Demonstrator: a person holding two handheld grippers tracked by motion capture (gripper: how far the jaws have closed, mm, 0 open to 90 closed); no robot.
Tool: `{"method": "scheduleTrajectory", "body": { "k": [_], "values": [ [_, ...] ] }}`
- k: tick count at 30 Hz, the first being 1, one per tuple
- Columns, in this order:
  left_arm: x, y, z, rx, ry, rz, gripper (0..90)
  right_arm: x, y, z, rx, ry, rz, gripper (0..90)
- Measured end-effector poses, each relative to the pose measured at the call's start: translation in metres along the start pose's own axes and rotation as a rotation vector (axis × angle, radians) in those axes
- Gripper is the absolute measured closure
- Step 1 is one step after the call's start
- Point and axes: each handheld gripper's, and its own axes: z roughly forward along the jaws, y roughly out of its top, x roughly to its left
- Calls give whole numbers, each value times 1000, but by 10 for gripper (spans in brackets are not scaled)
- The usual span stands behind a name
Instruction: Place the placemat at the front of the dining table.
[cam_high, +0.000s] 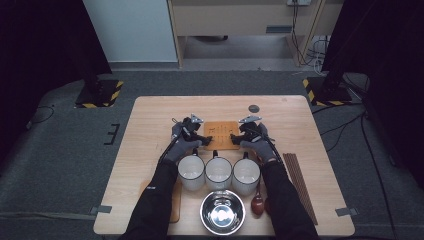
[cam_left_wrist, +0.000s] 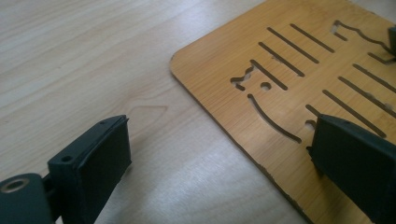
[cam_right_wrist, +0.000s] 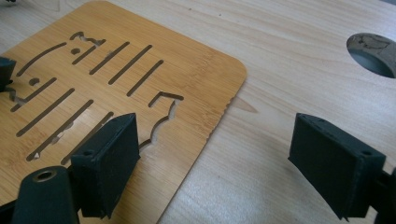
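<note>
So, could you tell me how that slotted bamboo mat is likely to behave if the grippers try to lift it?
The bamboo mat looks like a thin rigid board, so probably stiff and light. It lies flat on the table, so its edge may be hard to catch. Its smooth face may slide when pushed.

Dim surroundings; soft glare; blurred close-ups

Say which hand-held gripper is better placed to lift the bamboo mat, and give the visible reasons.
Neither clearly; probably both together. The left hand-held gripper and right hand-held gripper each stand open astride an opposite edge of the bamboo mat, one jaw over it, one over the table.
</note>
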Motion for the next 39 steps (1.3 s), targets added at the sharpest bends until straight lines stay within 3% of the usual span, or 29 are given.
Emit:
{"method": "scheduleTrajectory", "body": {
  "k": [9, 26, 30, 36, 39],
  "values": [
    [-1, 1, 1, -8, 13, 8, 51, -1, 0, 0, 3, -10, 7, 150],
    [-1, 0, 0, -9, -12, -2, 62, -1, 0, 1, 2, -17, 13, 152],
    [1, 0, -4, -25, -28, -23, 62, -1, 0, 0, 1, -15, 16, 160],
    [10, 3, -22, -69, -30, -62, 70, -1, 0, 0, -1, -21, 7, 163],
    [12, 2, -27, -67, -23, -60, 75, -1, 0, 0, -4, -25, 11, 163]
  ]
}}
